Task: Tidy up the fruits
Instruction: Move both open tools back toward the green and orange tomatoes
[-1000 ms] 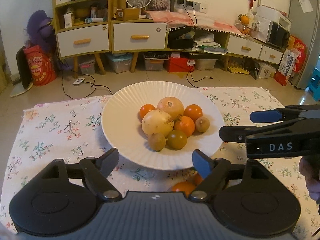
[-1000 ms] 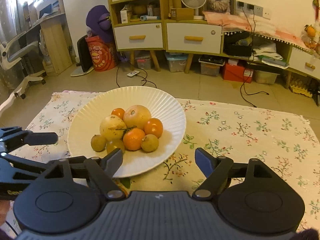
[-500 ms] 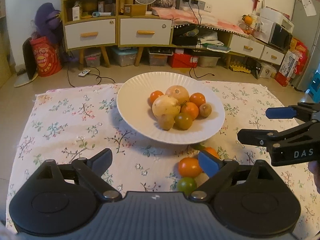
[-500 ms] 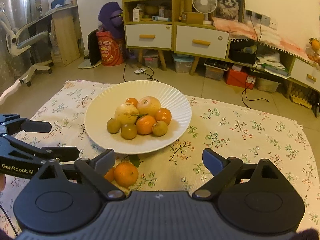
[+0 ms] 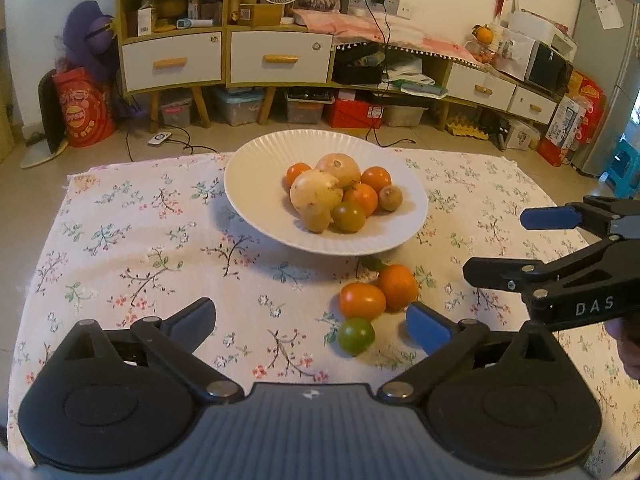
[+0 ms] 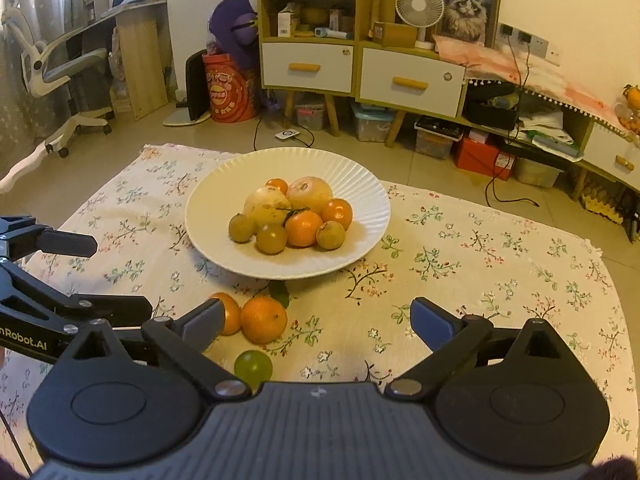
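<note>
A white ribbed plate (image 5: 256, 184) sits in the middle of the surface, which is covered by a floral tablecloth (image 5: 132, 248). On the plate lies a heap of fruit: two large pale yellow round fruits (image 5: 316, 192), several orange tangerines (image 5: 362, 199), a few small brown fruits (image 5: 391, 197) and one greenish one (image 5: 349, 217), all touching one another.

Three more fruits lie on the cloth just in front of the plate's near rim: an orange with a leaf (image 5: 397, 286), a smaller orange fruit (image 5: 362, 301) touching it, and a green fruit (image 5: 356, 336) just beside them, nearer the cameras.

The left hand-held gripper (image 5: 310, 322) hangs above the cloth; its jaws are opening wide and grip nothing, though the loose fruits show between its fingers, close to the blue-padded one. The right hand-held gripper (image 6: 316, 318) is likewise opening, empty, with the orange and green fruit showing near its left finger. Each hand-held gripper appears at the edge of the other's view, side by side over the near part of the cloth.
</note>
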The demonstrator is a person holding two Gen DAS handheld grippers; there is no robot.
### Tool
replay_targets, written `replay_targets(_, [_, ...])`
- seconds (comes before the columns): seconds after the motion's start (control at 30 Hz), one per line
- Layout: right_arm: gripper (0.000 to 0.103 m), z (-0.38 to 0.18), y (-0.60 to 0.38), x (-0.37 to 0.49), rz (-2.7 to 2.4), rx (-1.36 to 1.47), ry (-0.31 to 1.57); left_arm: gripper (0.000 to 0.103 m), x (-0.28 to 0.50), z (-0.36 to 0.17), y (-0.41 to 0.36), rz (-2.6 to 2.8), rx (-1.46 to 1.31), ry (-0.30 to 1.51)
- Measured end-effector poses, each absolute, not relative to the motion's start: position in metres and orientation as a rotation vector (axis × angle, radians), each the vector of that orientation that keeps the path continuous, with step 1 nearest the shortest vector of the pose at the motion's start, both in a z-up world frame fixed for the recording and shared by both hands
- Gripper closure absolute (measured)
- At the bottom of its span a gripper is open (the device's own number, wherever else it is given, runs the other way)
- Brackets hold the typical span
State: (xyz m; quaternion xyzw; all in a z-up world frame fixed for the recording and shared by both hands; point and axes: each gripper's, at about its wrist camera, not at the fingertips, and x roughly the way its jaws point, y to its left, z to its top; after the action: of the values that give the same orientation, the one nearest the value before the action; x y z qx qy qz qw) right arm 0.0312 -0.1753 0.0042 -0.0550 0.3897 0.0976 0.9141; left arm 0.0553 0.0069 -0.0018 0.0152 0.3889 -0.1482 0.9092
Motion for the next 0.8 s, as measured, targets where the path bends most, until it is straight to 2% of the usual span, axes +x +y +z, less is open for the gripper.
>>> replay_targets(0.8, [0.003, -0.004, -0.165, -0.001, 0.264, -0.198, 0.791, 0.019, 0.026, -0.024, 0.009, -0.338, 0.068, 0.819])
